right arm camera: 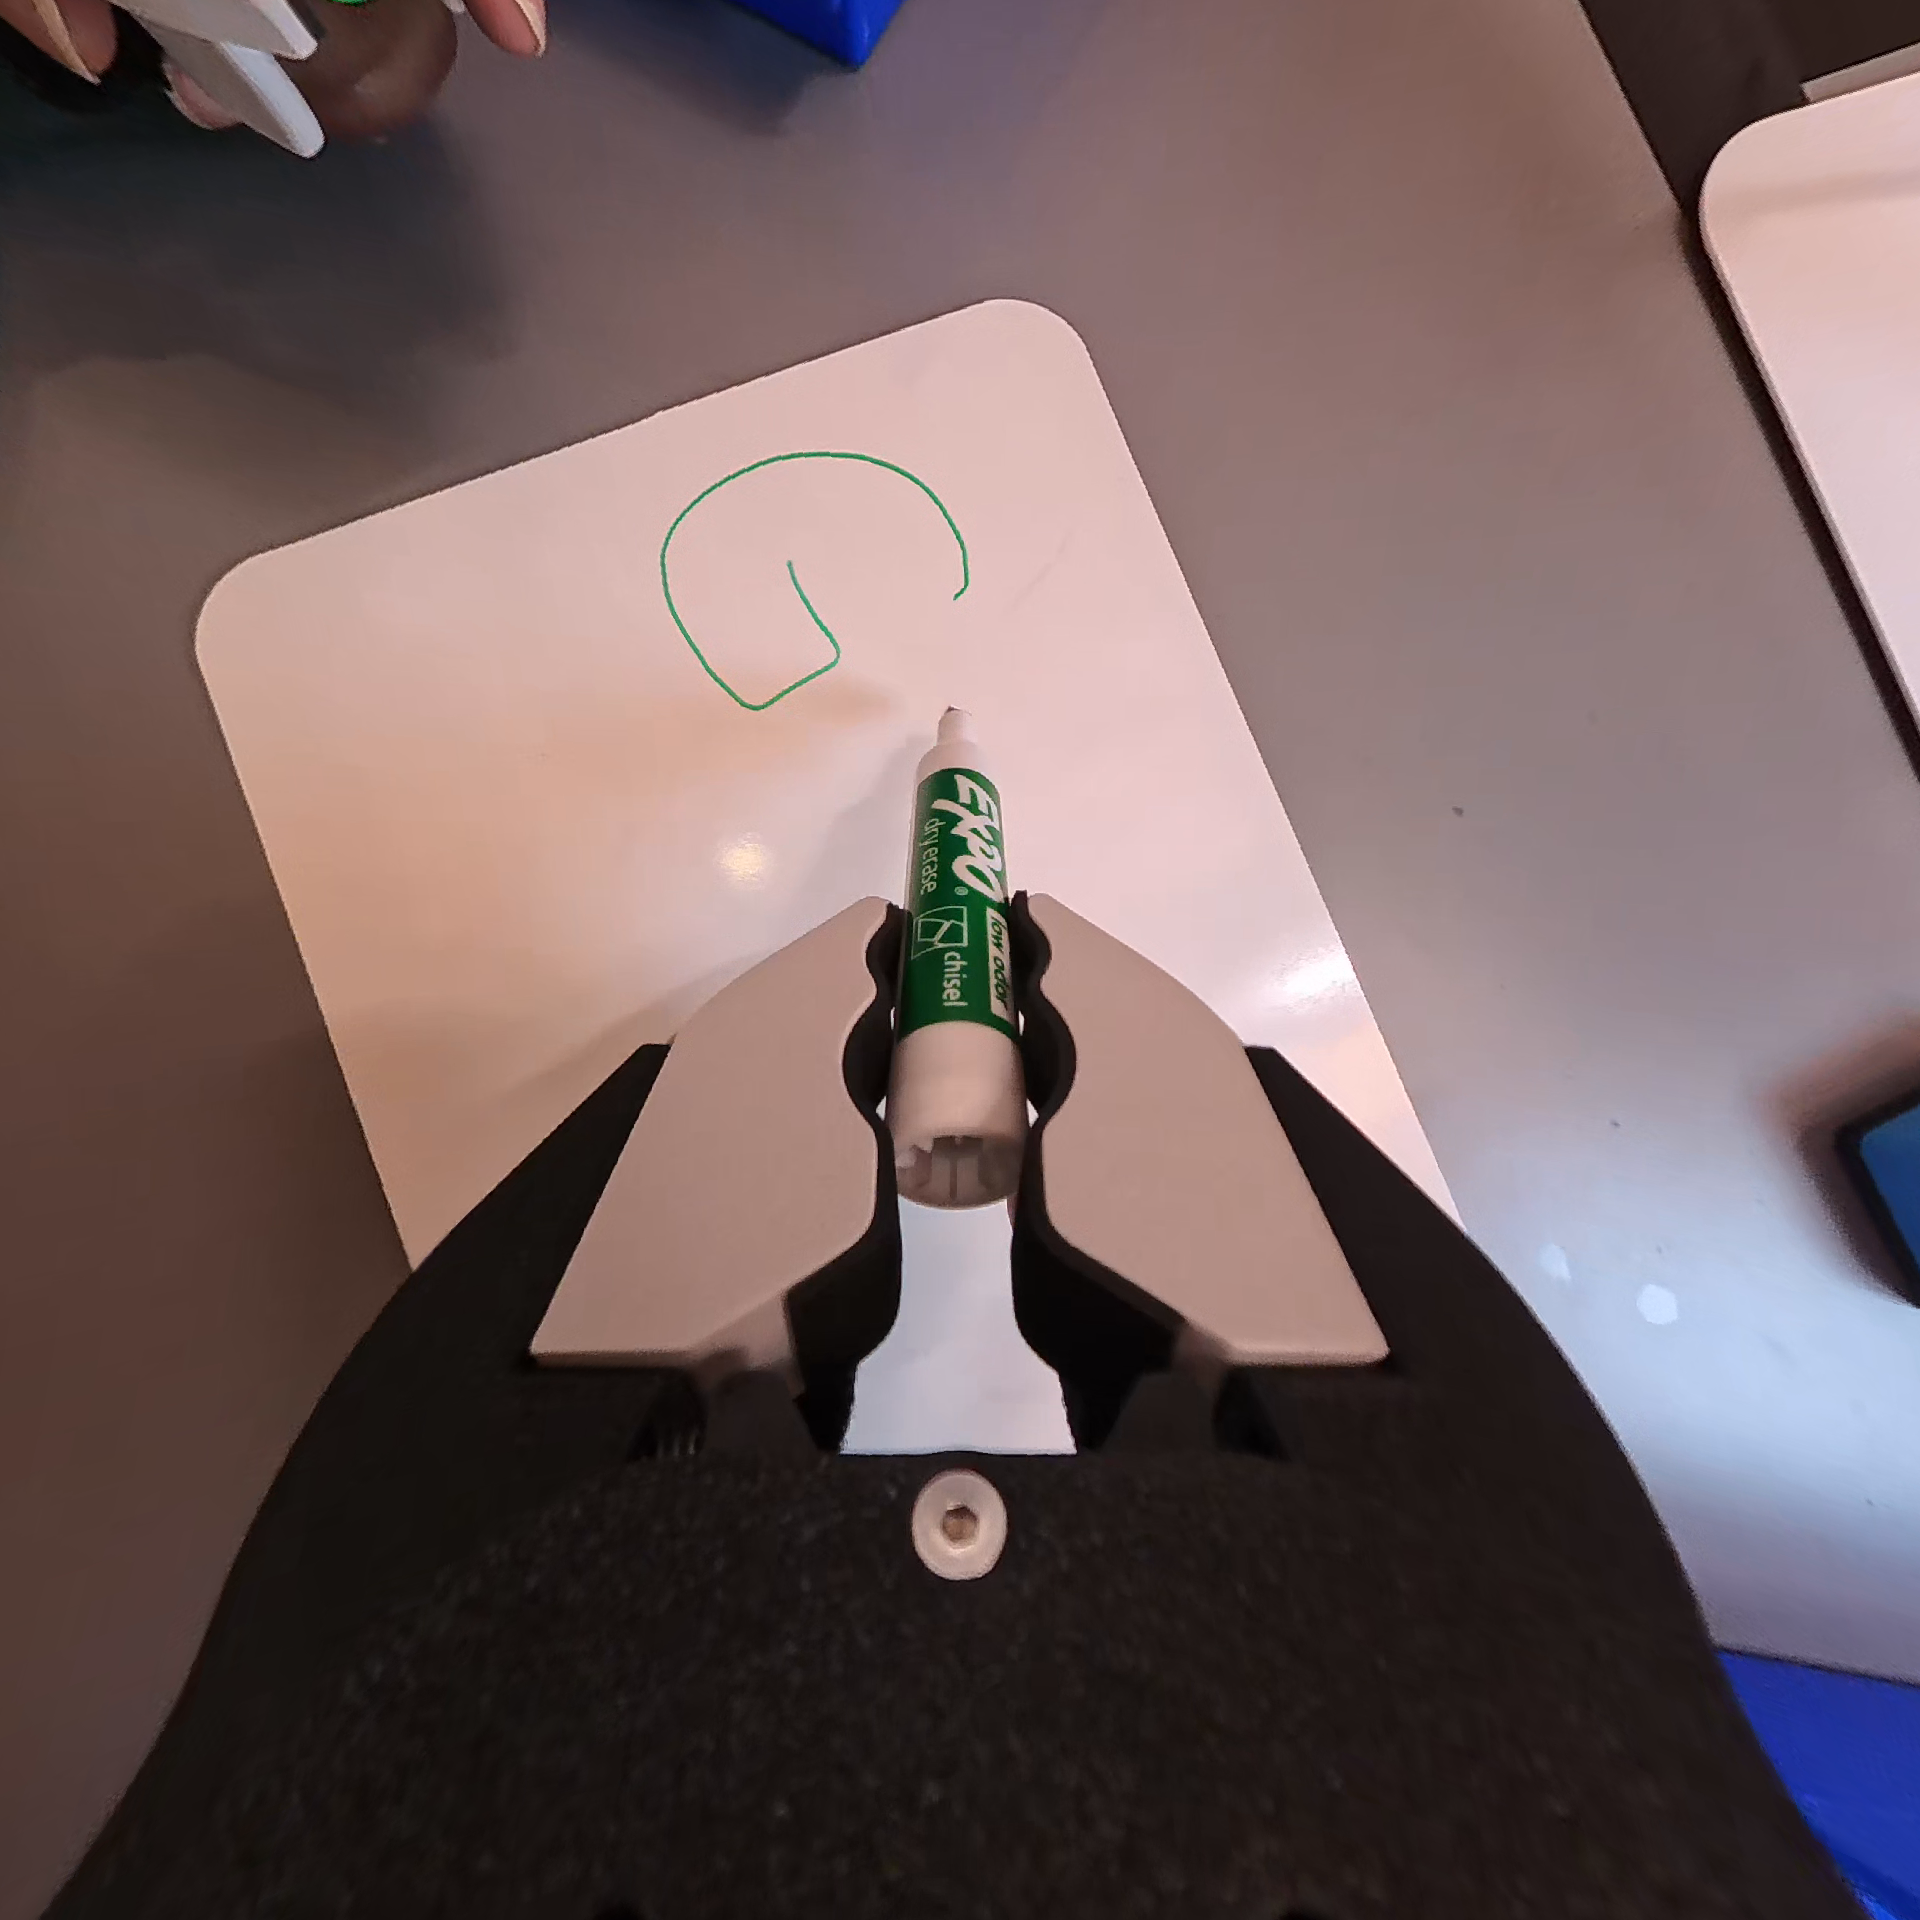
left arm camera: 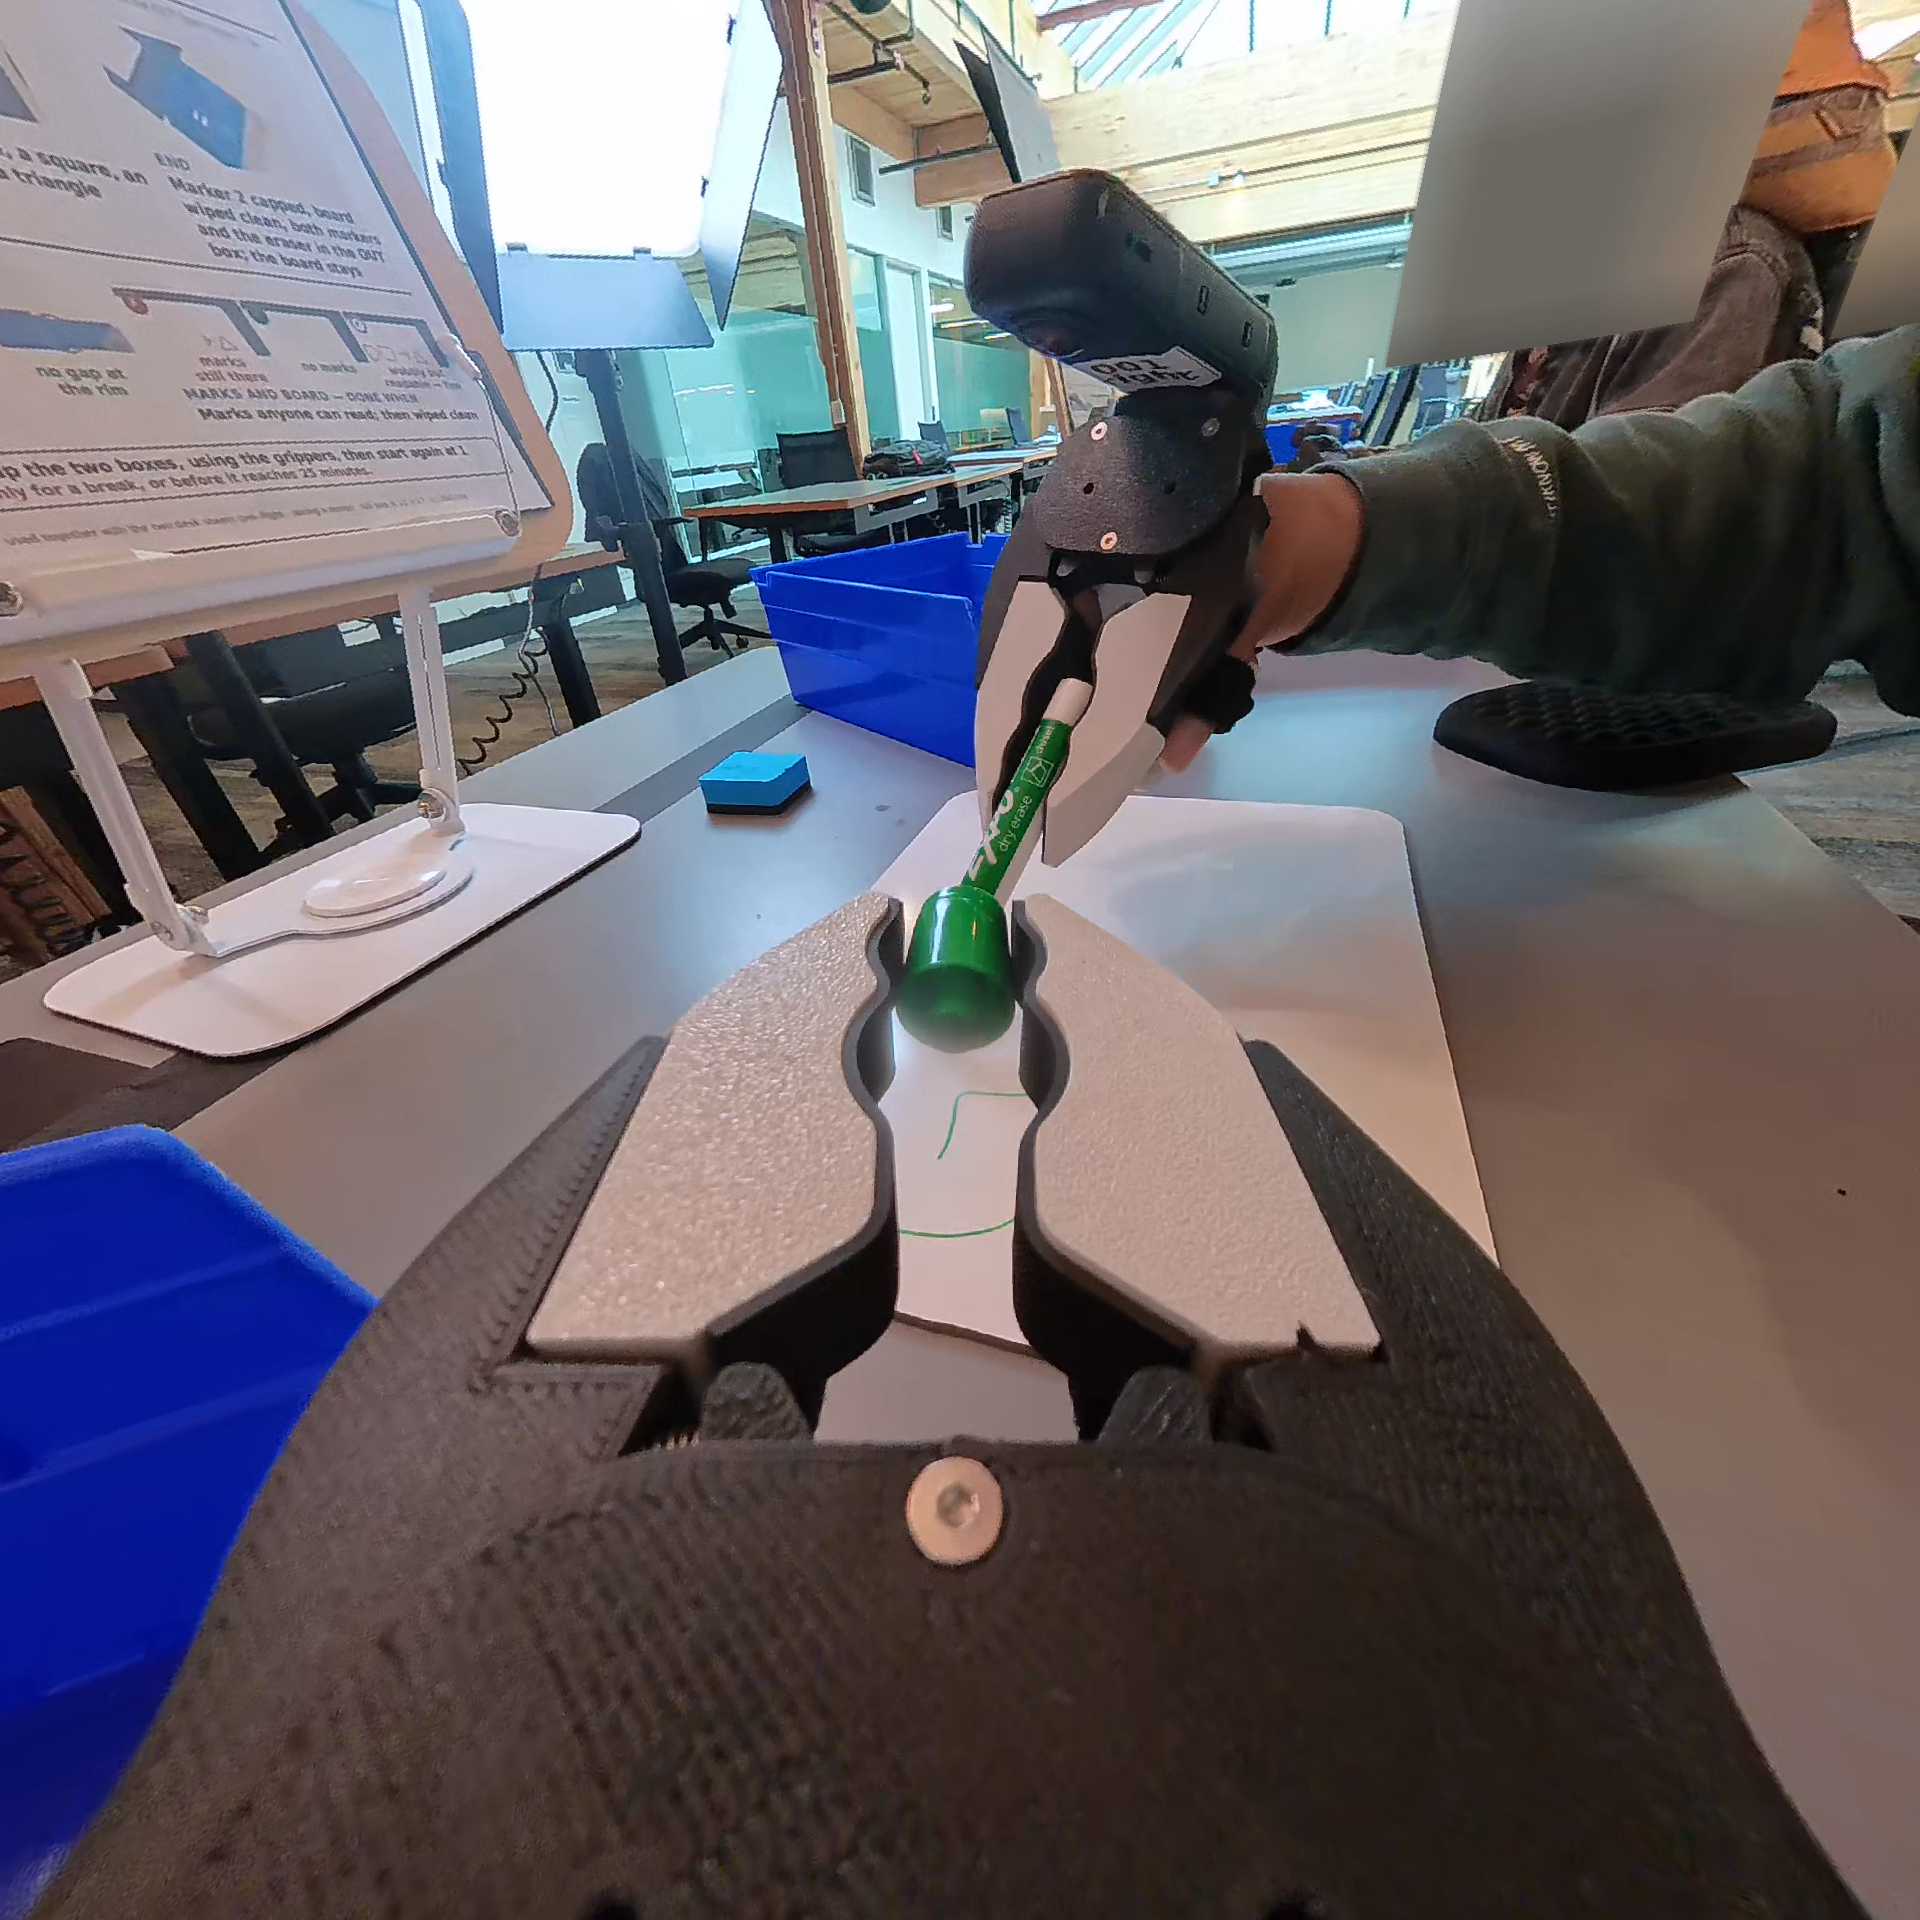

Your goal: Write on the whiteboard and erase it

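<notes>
While the right gripper [right arm camera: 956,914] pinches the uncapped green marker [right arm camera: 954,914] by its barrel, tip just off the whiteboard [right arm camera: 499,790] beside a green curved mark [right arm camera: 810,582], the left gripper [left arm camera: 956,935] clamps the green cap [left arm camera: 956,971]. Writing looks under way; next, I judge, more strokes or recapping, then fetching the blue eraser [left arm camera: 755,781] lying beyond on the table [left arm camera: 1662,1039].

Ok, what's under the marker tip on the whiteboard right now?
Bare white surface of the whiteboard. The marker tip sits just off the open end of the green line. Whether the tip touches can't be told. The right gripper covers the board's near edge.
</notes>
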`<act>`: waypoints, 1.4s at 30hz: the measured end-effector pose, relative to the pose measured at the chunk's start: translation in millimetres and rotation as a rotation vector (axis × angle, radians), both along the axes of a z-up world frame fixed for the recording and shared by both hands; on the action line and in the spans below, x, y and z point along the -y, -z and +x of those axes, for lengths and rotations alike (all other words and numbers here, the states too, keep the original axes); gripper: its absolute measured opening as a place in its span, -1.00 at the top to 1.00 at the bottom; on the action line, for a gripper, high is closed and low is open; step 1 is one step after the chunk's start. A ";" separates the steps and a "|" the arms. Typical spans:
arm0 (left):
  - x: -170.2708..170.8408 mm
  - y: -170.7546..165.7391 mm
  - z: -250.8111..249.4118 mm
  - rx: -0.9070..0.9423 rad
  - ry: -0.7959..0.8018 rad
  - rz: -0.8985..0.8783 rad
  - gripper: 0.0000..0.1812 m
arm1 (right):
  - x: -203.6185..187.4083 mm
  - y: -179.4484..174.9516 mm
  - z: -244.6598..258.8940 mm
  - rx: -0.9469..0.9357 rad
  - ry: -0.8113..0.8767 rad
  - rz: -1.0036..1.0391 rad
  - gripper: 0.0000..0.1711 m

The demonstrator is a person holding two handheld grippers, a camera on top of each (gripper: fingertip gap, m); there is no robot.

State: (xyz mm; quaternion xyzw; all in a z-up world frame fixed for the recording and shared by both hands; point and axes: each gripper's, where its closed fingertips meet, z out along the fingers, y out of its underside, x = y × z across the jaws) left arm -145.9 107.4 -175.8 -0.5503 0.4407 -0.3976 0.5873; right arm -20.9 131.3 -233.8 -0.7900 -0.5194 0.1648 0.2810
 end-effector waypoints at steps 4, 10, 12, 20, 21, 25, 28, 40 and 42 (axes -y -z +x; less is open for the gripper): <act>0.0 0.3 0.1 0.000 0.001 -0.002 0.78 | -3.0 1.8 -0.8 0.008 -0.001 -0.003 0.77; 0.7 1.5 1.0 -0.005 0.006 -0.004 0.78 | -7.4 2.5 -3.3 0.012 0.000 -0.003 0.77; 0.8 1.5 1.1 -0.005 0.007 -0.004 0.78 | -8.8 2.8 -4.2 0.012 0.001 -0.004 0.77; 0.5 1.7 1.0 -0.004 0.007 -0.006 0.78 | -13.8 4.6 -8.2 0.011 0.004 -0.007 0.77; 0.6 1.9 1.2 -0.005 0.007 -0.006 0.78 | -14.9 5.0 -8.5 0.012 0.006 -0.007 0.77; 0.7 2.1 1.2 -0.006 0.008 -0.007 0.79 | -18.7 8.1 -8.3 0.019 0.015 -0.015 0.77; 0.7 2.0 1.2 -0.005 0.008 -0.007 0.79 | -19.4 10.1 -8.1 0.023 0.016 -0.025 0.77; 1.1 2.8 1.8 -0.008 0.011 -0.008 0.78 | 17.7 10.9 -6.6 0.042 -0.037 -0.065 0.77; 1.4 2.9 2.0 -0.008 0.012 -0.008 0.78 | 25.4 12.9 -5.5 0.046 -0.043 -0.075 0.77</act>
